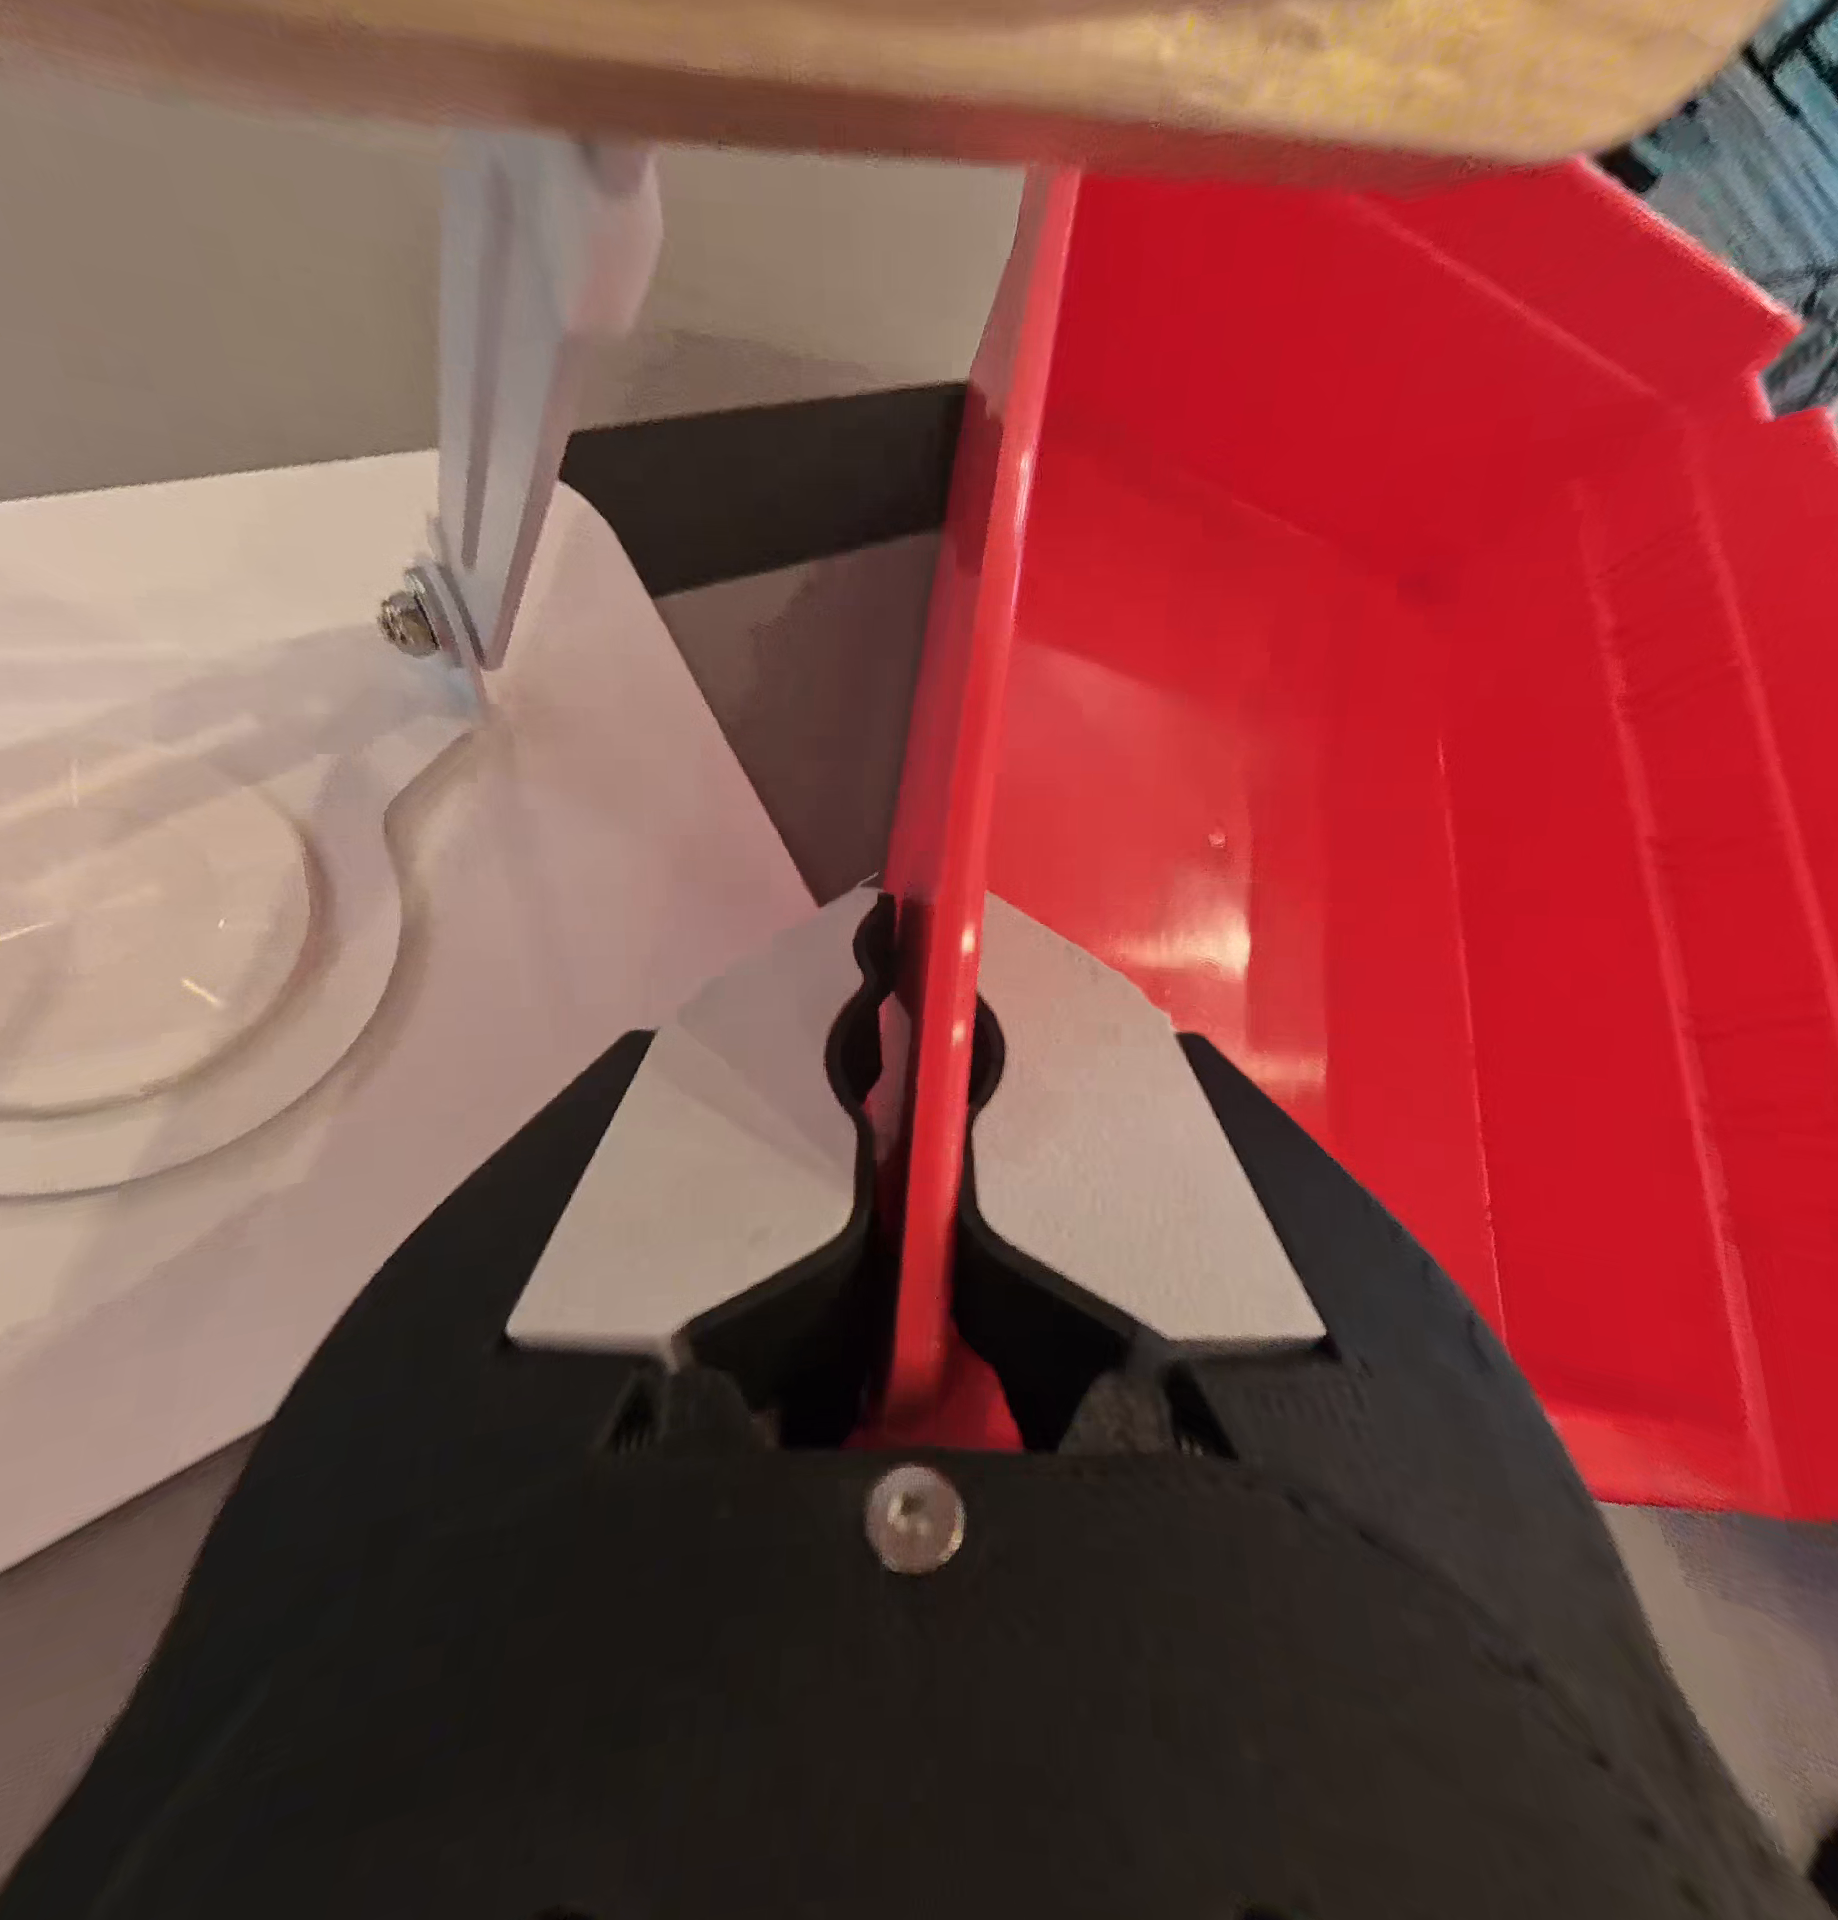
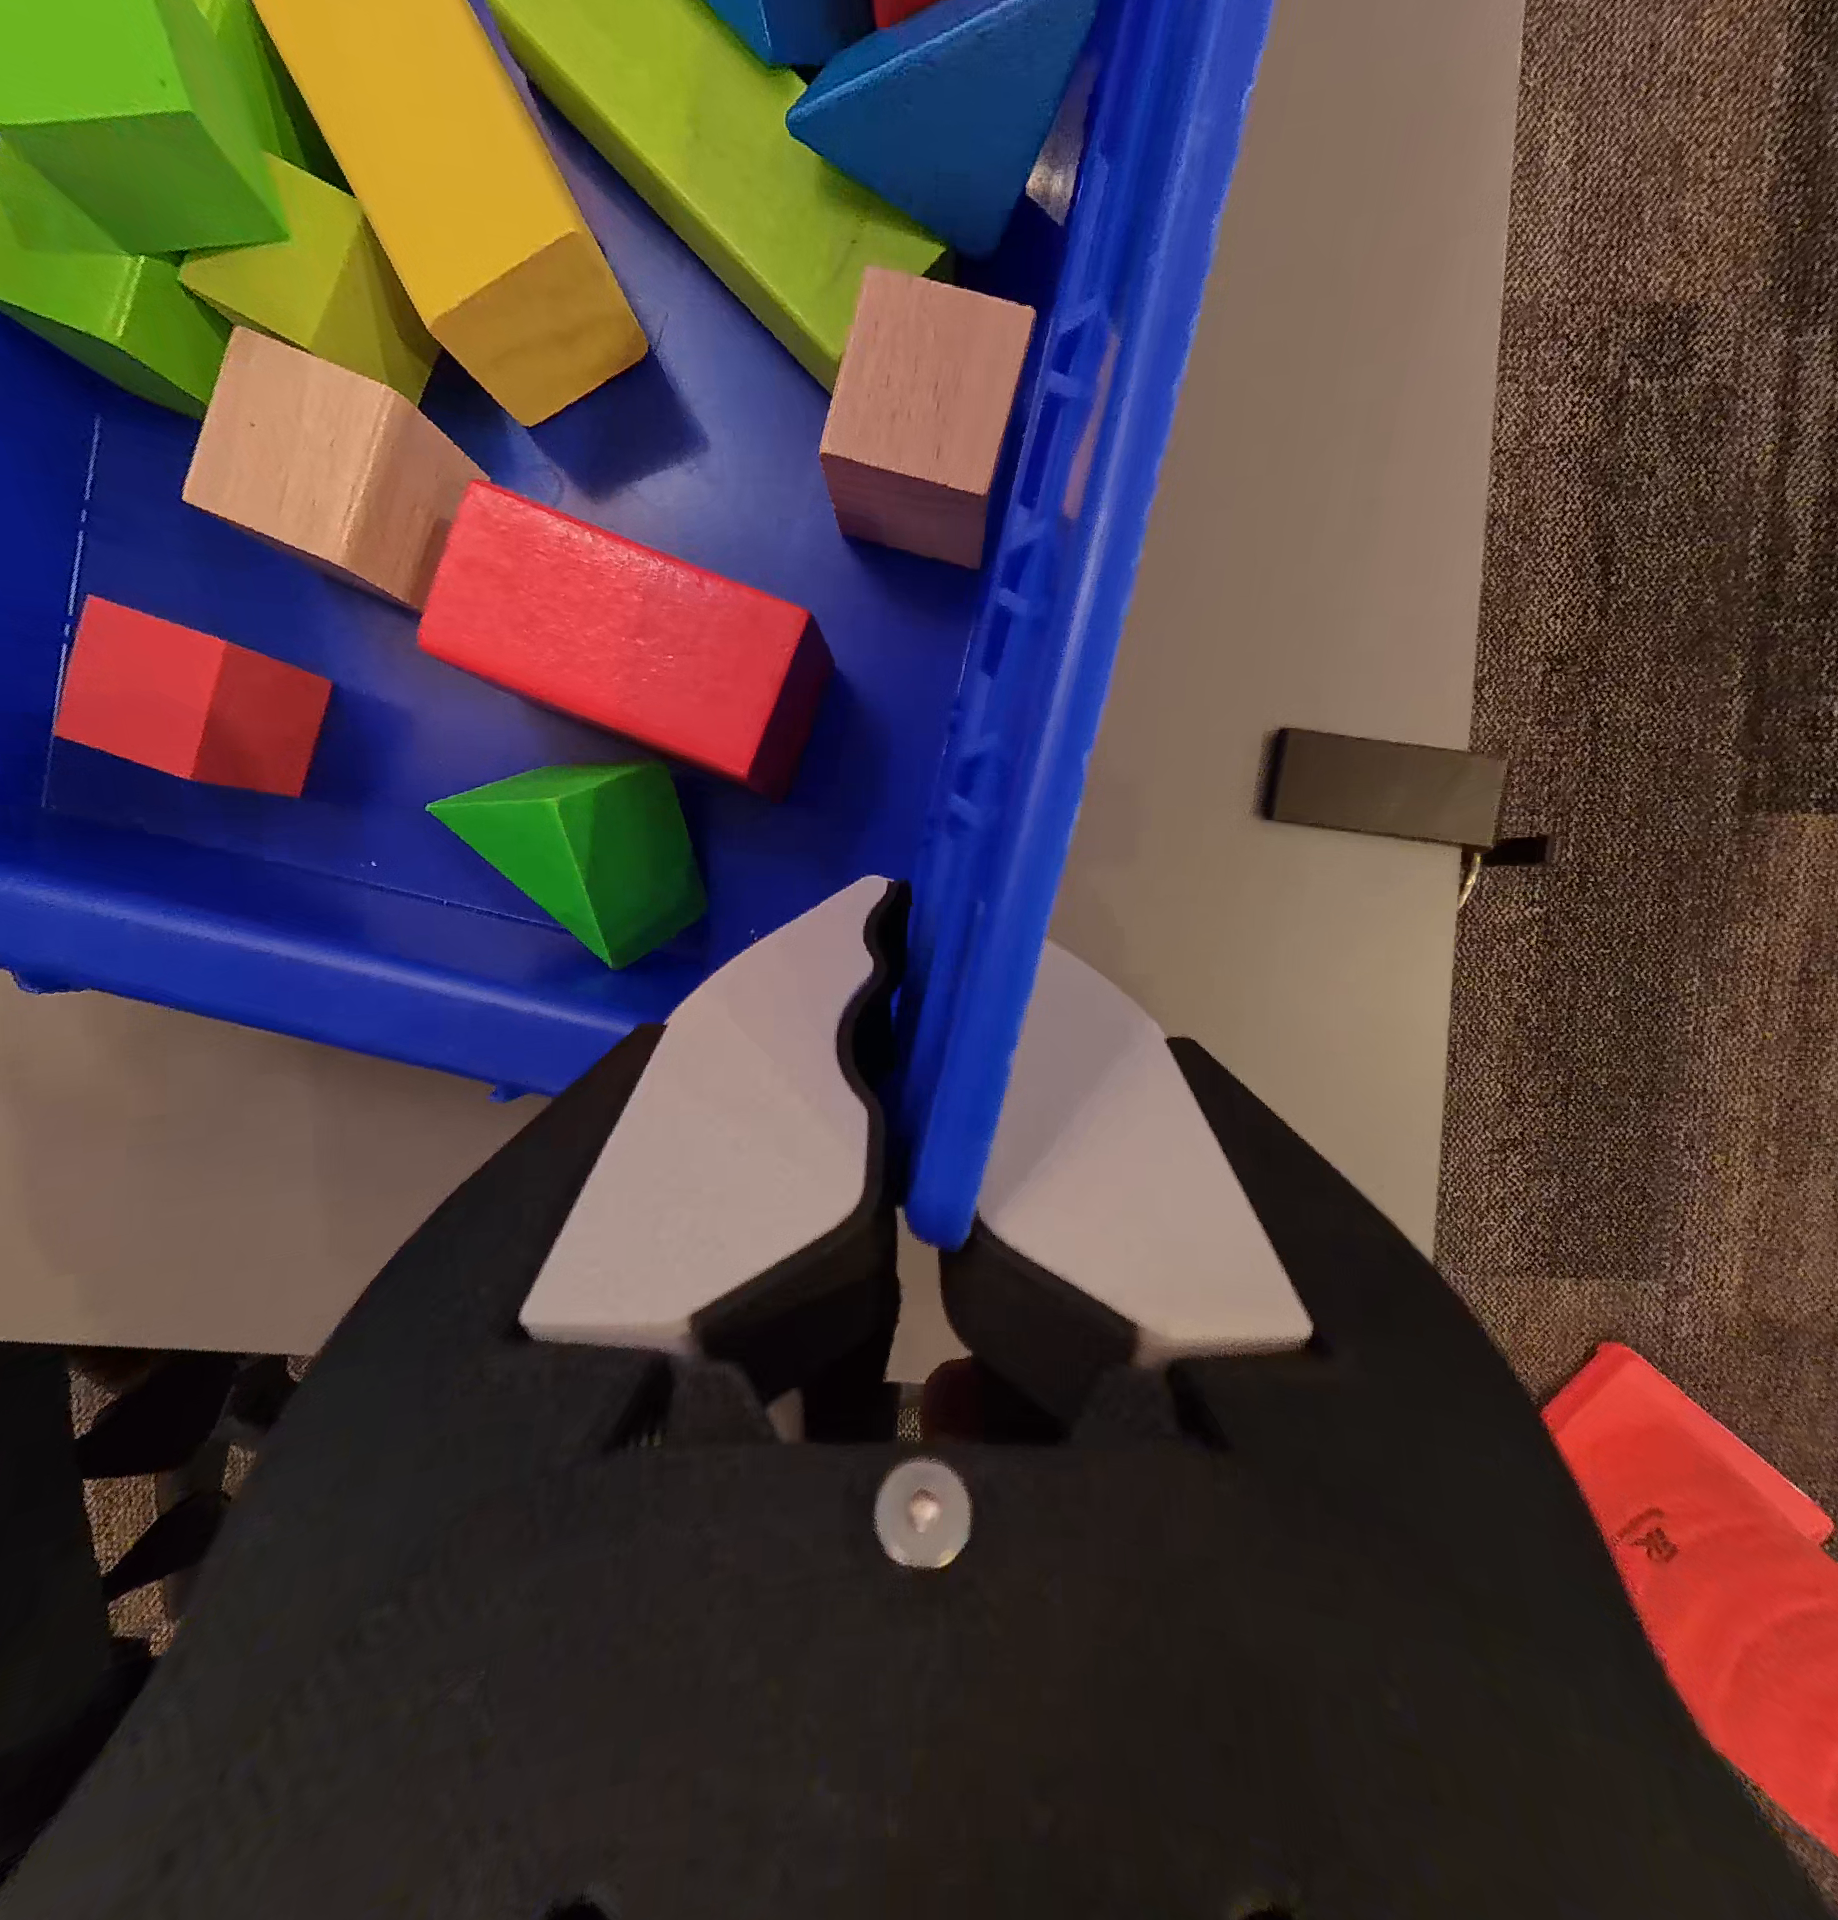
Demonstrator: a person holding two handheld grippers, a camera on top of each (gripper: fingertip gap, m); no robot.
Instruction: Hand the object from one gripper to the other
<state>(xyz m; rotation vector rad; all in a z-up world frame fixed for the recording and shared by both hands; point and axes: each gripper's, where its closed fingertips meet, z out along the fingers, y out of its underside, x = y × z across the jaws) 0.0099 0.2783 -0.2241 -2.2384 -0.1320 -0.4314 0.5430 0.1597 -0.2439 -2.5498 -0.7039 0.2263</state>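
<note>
In the left wrist view my left gripper (image 1: 920, 935) is shut on the side wall of an empty red plastic bin (image 1: 1362, 831). The red rim runs between both pads (image 1: 868, 987). In the right wrist view my right gripper (image 2: 920, 935) is shut on the side wall of a blue plastic bin (image 2: 1050, 623). The left pad (image 2: 873, 997) presses on the inner face. The blue bin holds several wooden blocks, among them a red bar (image 2: 614, 644), a green wedge (image 2: 582, 852), a red cube (image 2: 188, 696), a plain wood cube (image 2: 920, 416) and a yellow bar (image 2: 447, 187).
A white sheet with a clear plastic dome (image 1: 115, 935) lies left of the red bin, by a white metal bracket (image 1: 499, 416) under a wooden board (image 1: 790, 73). In the right wrist view a black piece (image 2: 1382, 784) sits at the table edge, with carpet (image 2: 1673, 416) beyond and a red plastic part (image 2: 1704, 1579) at lower right. There is about 55 centimeters between the tips of the two grippers. Measured from the fingertips, the black piece (image 2: 1382, 784) is 9 centimeters or so from the right gripper and 60 centimeters from the left.
</note>
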